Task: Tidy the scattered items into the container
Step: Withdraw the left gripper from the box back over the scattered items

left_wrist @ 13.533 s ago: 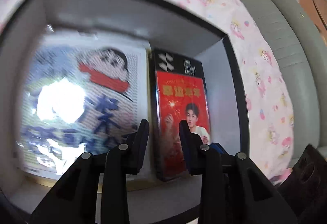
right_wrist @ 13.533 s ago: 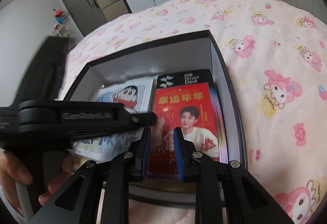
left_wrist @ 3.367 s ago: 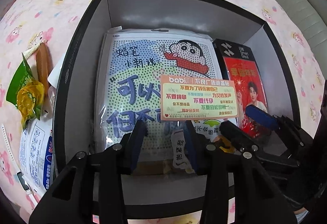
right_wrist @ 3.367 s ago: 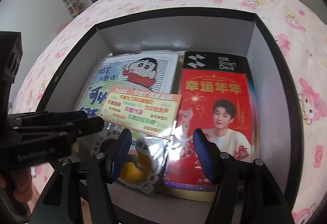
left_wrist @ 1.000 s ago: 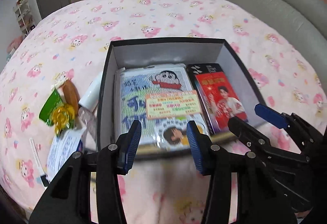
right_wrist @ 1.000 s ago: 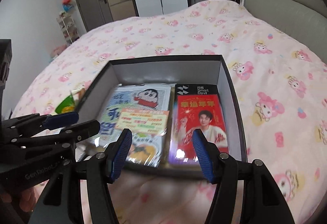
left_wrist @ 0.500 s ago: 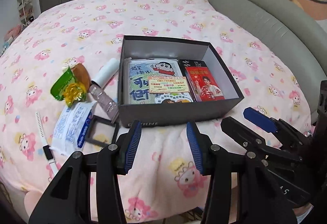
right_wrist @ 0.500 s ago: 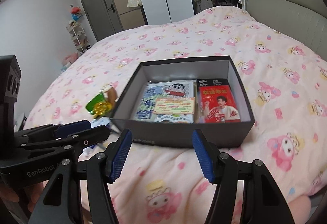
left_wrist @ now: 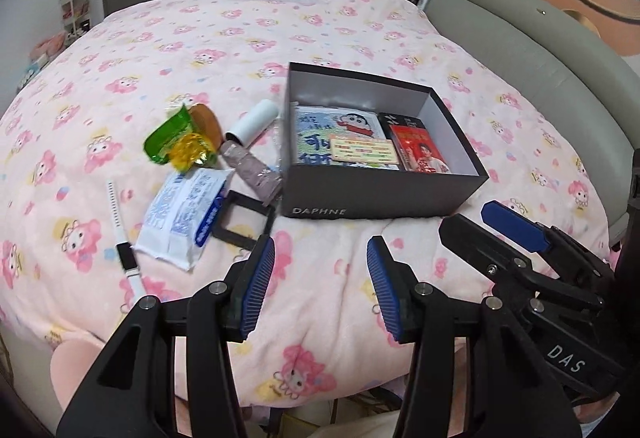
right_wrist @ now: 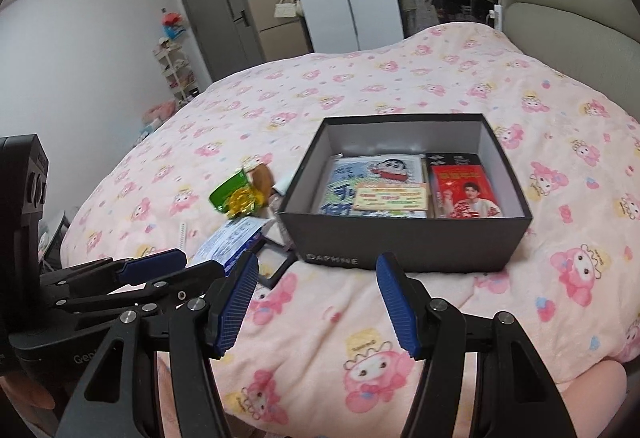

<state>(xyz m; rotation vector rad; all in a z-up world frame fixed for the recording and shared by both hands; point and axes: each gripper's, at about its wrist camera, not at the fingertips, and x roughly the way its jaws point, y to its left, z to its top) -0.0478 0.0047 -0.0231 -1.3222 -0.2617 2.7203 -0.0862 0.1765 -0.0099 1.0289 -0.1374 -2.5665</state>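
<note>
On the pink patterned bed (left_wrist: pixel 328 38), a dark open box (left_wrist: pixel 372 194) sits right of centre, already holding a cartoon-print pack (left_wrist: pixel 336 136), a small printed card (left_wrist: pixel 362 150) lying on top of it, and a red photo box (left_wrist: pixel 420 150) along the right wall. Part of the task is thus done. Left of the box, several items remain scattered: a green-and-yellow snack packet (left_wrist: pixel 180 142), a white cylinder (left_wrist: pixel 254 122), a mauve tube (left_wrist: pixel 254 170) touching the box's left wall, a blue-and-white sachet (left_wrist: pixel 182 214), a black square frame (left_wrist: pixel 244 214) and a white strap-like object (left_wrist: pixel 124 242) — judged roughly half the load. The left gripper (left_wrist: pixel 320 278) hangs near the viewer with its jaws wide apart and empty; the frame lies just beyond its left finger. The right gripper (right_wrist: pixel 316 298) — likewise spread and empty — faces the box's near wall, the scattered items well to its left.
</note>
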